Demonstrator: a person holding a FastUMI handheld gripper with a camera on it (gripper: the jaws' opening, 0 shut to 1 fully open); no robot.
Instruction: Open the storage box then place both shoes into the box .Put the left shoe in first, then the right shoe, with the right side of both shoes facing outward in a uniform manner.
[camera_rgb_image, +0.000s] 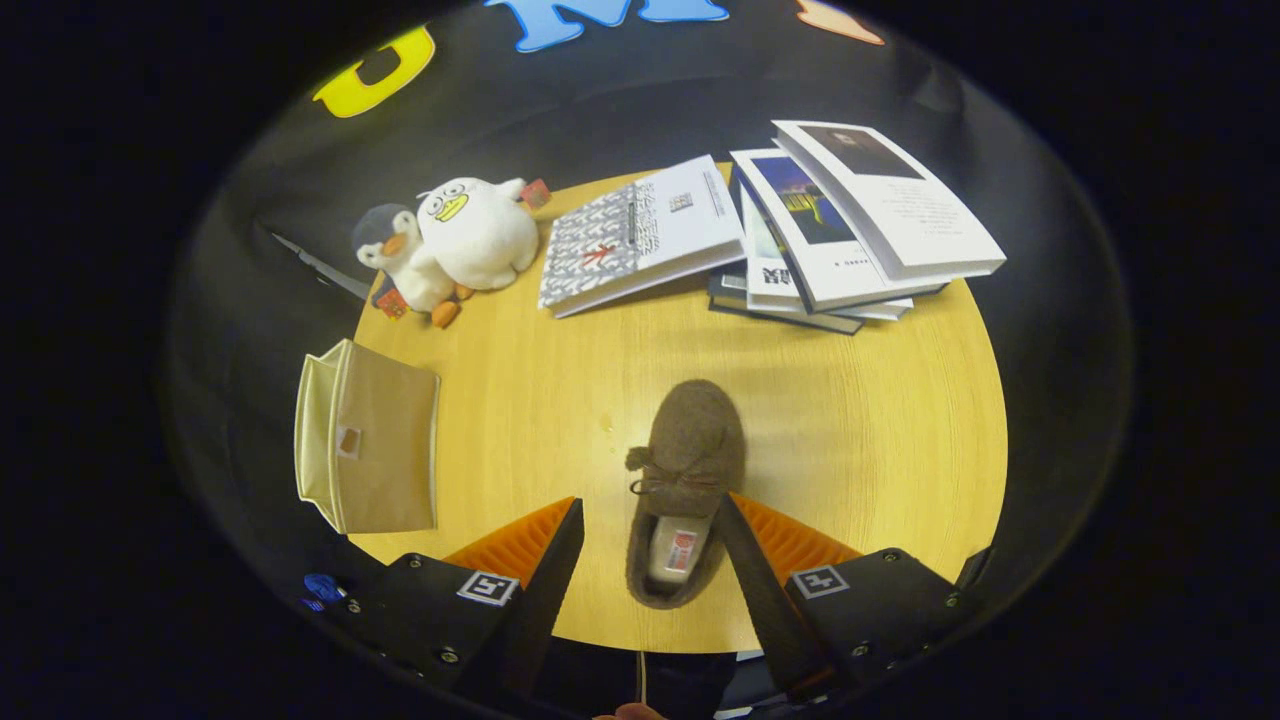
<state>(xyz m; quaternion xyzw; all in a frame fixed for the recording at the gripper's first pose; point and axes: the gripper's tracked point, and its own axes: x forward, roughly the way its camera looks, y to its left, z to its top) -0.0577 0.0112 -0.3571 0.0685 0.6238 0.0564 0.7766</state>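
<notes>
The brown fuzzy slipper (686, 480) lies on the round wooden table (880, 440), toe pointing away from me, with a small tied bow across its vamp and a pale insole carrying a little label showing in its opening. Its heel end sits between my fingers and its toe reaches out beyond them. My gripper (648, 545) is spread wide: the right finger (745, 560) runs along the slipper's right edge and seems to touch it, though I cannot tell for sure, while the left finger (555, 560) stands apart from it with bare tabletop between. I am not clamping the slipper. Off beyond my left finger, at the table's edge, stands the beige fabric storage box (365, 450), its flat tan face with a small tag turned up toward me; I cannot see into it. Farther out, two plush penguins (450, 250) lean together, one grey and one white, and beside them several books (800, 235) lie spread and overlapping at the far side of the table.
</notes>
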